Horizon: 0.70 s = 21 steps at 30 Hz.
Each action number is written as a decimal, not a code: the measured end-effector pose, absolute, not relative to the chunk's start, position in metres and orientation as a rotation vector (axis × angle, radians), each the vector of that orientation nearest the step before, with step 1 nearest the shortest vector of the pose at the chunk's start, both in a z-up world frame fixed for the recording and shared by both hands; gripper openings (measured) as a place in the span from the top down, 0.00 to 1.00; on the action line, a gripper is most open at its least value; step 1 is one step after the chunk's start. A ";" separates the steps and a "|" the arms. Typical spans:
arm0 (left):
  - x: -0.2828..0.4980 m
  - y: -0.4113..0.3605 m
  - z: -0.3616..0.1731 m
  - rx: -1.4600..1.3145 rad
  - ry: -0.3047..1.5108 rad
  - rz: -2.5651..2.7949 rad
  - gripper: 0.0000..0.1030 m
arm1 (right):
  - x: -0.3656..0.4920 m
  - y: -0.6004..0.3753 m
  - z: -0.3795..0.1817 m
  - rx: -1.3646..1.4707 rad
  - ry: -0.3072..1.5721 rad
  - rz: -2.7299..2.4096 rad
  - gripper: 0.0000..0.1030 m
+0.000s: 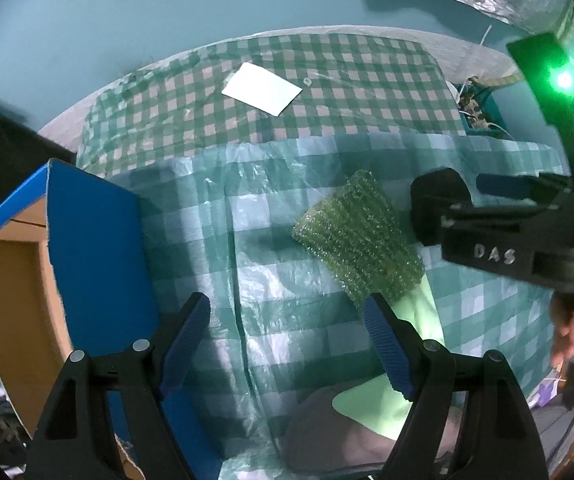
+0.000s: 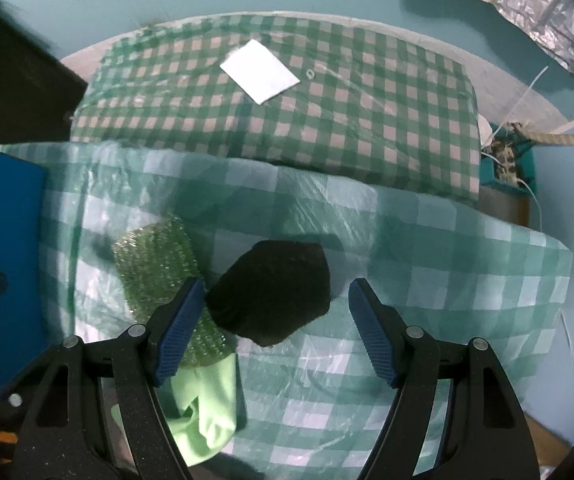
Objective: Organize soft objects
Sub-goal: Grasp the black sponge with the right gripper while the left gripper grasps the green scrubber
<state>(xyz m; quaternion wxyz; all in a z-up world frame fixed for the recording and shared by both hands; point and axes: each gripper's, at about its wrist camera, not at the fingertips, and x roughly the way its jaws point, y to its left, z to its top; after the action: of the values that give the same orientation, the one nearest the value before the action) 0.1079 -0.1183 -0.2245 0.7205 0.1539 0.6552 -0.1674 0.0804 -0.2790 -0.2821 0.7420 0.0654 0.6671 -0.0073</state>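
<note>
Lying on the checked green plastic-covered table [image 2: 447, 280], a dark, rounded soft pad [image 2: 271, 292] sits beside a glittery green mesh scrubber [image 2: 155, 264] — right gripper [image 2: 275, 320] and left gripper [image 1: 287, 340] both wide apart, empty.

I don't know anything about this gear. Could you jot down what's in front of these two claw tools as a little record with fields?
surface: table under a green checked plastic cover
soft things: sparkly green scrubber; black sponge; light green cloth, partly under the scrubber
container: blue cardboard box, open, at the left
background: checked pillow with a white card on it
left gripper: open, holding nothing, over bare cover
right gripper: open, black sponge between its fingers, not clamped
</note>
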 end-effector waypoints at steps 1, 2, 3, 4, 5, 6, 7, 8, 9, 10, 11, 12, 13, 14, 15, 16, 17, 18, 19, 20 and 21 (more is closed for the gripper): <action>0.109 -0.119 -0.225 0.337 1.452 -0.367 0.22 | 0.080 -0.278 -0.284 0.140 1.465 -0.018 0.28; 0.109 -0.120 -0.226 0.334 1.455 -0.368 0.22 | 0.081 -0.278 -0.286 0.139 1.464 -0.016 0.28; 0.110 -0.121 -0.227 0.333 1.457 -0.368 0.22 | 0.081 -0.278 -0.285 0.141 1.461 -0.017 0.28; 0.110 -0.122 -0.227 0.334 1.459 -0.368 0.22 | 0.081 -0.278 -0.287 0.143 1.458 -0.016 0.28; 0.111 -0.123 -0.228 0.332 1.461 -0.369 0.22 | 0.082 -0.277 -0.289 0.141 1.459 -0.014 0.28; 0.112 -0.123 -0.228 0.329 1.464 -0.372 0.22 | 0.082 -0.277 -0.291 0.139 1.462 -0.011 0.28; 0.112 -0.124 -0.229 0.326 1.469 -0.371 0.22 | 0.083 -0.277 -0.293 0.137 1.470 -0.007 0.28; 0.113 -0.125 -0.230 0.324 1.472 -0.369 0.22 | 0.083 -0.277 -0.296 0.139 1.476 -0.003 0.28; 0.113 -0.126 -0.231 0.322 1.475 -0.368 0.22 | 0.084 -0.278 -0.297 0.140 1.481 0.001 0.32; 0.114 -0.127 -0.232 0.320 1.478 -0.368 0.22 | 0.084 -0.278 -0.299 0.142 1.482 0.009 0.40; 0.114 -0.128 -0.232 0.320 1.480 -0.367 0.22 | 0.084 -0.279 -0.299 0.139 1.481 0.008 0.42; 0.114 -0.129 -0.233 0.320 1.482 -0.368 0.22 | 0.084 -0.279 -0.299 0.137 1.480 0.009 0.48; 0.114 -0.130 -0.234 0.320 1.484 -0.368 0.22 | 0.084 -0.279 -0.300 0.144 1.477 0.022 0.52; 0.115 -0.131 -0.235 0.323 1.486 -0.367 0.22 | 0.083 -0.279 -0.299 0.144 1.478 0.035 0.55; 0.115 -0.133 -0.236 0.322 1.488 -0.367 0.22 | 0.082 -0.279 -0.299 0.132 1.479 0.047 0.59; 0.115 -0.134 -0.236 0.319 1.491 -0.368 0.22 | 0.081 -0.280 -0.299 0.112 1.480 0.057 0.62; 0.116 -0.136 -0.237 0.312 1.496 -0.368 0.22 | 0.080 -0.282 -0.297 0.103 1.481 0.062 0.63; 0.117 -0.137 -0.238 0.306 1.501 -0.367 0.22 | 0.078 -0.284 -0.296 0.096 1.481 0.066 0.64; 0.118 -0.138 -0.239 0.295 1.508 -0.366 0.22 | 0.076 -0.288 -0.294 0.095 1.478 0.069 0.64; 0.119 -0.140 -0.241 0.281 1.515 -0.367 0.21 | 0.072 -0.292 -0.292 0.096 1.473 0.069 0.64; 0.119 -0.142 -0.243 0.267 1.523 -0.365 0.21 | 0.069 -0.296 -0.291 0.099 1.470 0.067 0.64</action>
<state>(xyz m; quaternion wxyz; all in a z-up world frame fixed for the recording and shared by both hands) 0.1194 -0.1420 -0.2427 0.7009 0.1197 0.6837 -0.1640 0.0691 -0.2962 -0.2910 0.7403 0.0452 0.6701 0.0305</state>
